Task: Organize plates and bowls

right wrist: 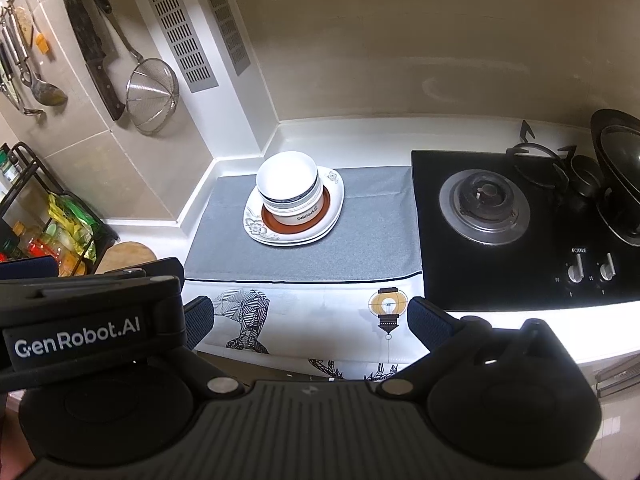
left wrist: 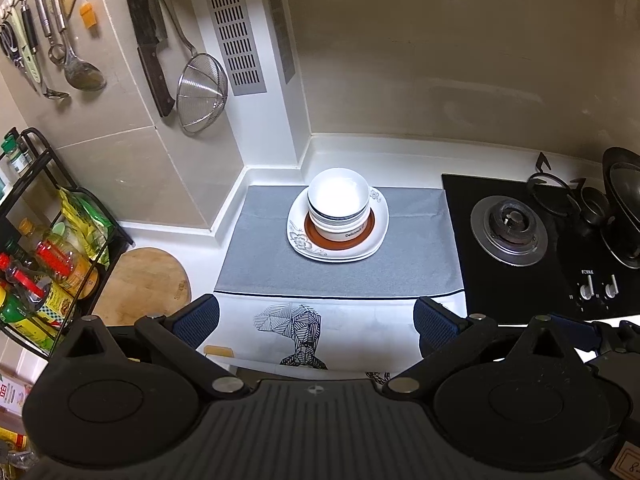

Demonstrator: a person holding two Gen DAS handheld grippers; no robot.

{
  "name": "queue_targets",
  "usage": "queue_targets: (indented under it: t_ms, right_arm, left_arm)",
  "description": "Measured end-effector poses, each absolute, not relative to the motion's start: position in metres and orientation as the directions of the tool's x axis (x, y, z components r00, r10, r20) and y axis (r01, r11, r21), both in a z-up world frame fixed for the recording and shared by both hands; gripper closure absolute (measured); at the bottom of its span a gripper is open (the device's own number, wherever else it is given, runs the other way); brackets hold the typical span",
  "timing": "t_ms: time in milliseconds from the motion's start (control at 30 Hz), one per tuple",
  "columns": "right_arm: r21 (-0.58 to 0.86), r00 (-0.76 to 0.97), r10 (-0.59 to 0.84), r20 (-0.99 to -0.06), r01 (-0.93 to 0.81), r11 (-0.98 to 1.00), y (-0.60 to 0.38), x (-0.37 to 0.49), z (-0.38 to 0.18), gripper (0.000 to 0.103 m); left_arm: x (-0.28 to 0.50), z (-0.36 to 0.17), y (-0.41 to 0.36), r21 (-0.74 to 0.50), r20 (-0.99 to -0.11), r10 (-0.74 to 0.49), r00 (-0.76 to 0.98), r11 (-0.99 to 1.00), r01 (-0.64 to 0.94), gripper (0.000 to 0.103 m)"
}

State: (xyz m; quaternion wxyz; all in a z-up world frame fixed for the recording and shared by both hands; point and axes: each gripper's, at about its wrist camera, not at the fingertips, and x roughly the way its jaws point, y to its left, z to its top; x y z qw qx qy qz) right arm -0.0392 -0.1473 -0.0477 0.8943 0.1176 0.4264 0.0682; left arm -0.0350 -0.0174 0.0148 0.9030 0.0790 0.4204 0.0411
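Observation:
A stack of white bowls [left wrist: 338, 200] [right wrist: 286, 184] stands on a brown plate [left wrist: 370, 228] [right wrist: 325, 204], which rests on white square floral plates [left wrist: 298, 236] [right wrist: 254, 226]. The whole pile sits on a grey mat [left wrist: 400, 264] [right wrist: 360, 240] at the back of the counter. My left gripper [left wrist: 316, 322] is open and empty, near the counter's front edge, well short of the pile. My right gripper [right wrist: 308, 318] is open and empty too, just right of the left one, whose body [right wrist: 76, 332] shows at the lower left.
A black gas hob [left wrist: 508, 226] [right wrist: 484, 204] with a wok [left wrist: 624, 200] [right wrist: 618, 164] lies to the right. A condiment rack [left wrist: 48, 248] and wooden board [left wrist: 144, 280] stand left. Knife, strainer [left wrist: 202, 92] and ladles hang on the wall. A patterned cloth [left wrist: 296, 332] covers the counter front.

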Motion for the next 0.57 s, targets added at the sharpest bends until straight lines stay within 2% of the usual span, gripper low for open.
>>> queue_targets:
  t_ms: [567]
  right_arm:
    - [0.256, 0.600, 0.208, -0.773, -0.006, 0.967, -0.133, -0.003, -0.058, 0.000]
  left_arm:
    - [0.006, 0.002, 0.004, 0.140, -0.784, 0.088, 0.615, 0.990, 0.036, 0.000]
